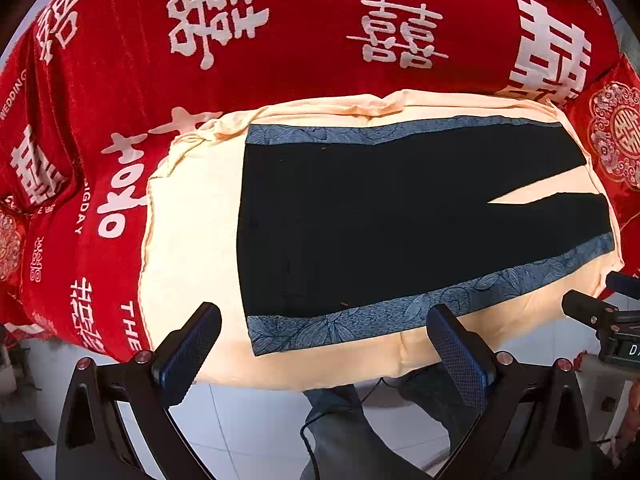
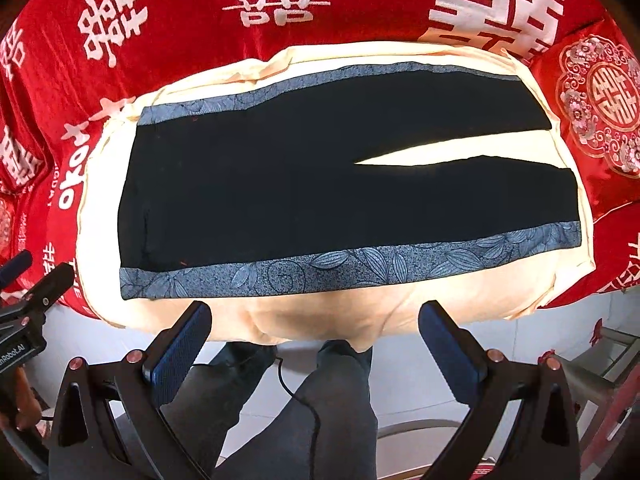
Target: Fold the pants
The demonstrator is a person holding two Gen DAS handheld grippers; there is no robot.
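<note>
Nearest: left hand-held gripper (image 1: 323, 354), fingers spread wide, nothing between them, blue textured pads (image 1: 192, 354); hovers over the near edge of the cloth, not touching. Right hand-held gripper (image 2: 315, 350) same: spread wide, empty, off the fabric. Each shows in the other's view at the frame edge; the left unit's body carries a partial label reading "nRobot.AI" (image 2: 12, 354), the right unit's label (image 1: 634, 349) is cut off, only "D" is legible.

Below the grippers: person's legs in dark grey trousers (image 2: 320, 412), a thin black cable (image 2: 298, 394) running across them, white tiled floor (image 1: 248, 420). Metal frame (image 2: 600, 364), partly seen at far right of the right wrist view; can't tell what it is.

Next: cream cloth (image 1: 192, 240) laid over the red cover, near edge hanging down. Black pants (image 1: 360, 216) lie flat and unfolded on the cream cloth, waist to the left, legs to the right with a narrow gap between them. Blue leaf-patterned stripe (image 2: 340, 268) along the near outer seam, another along the far seam.

Farthest: red bedspread (image 1: 320, 32) with large white double-happiness characters. Readable print: "HAPPY WEDDING" top right in left wrist view, "BIGDAY" and "THE" at left. Red embroidered cushion (image 2: 600, 104) with round floral medallion at right, beside the leg ends.
</note>
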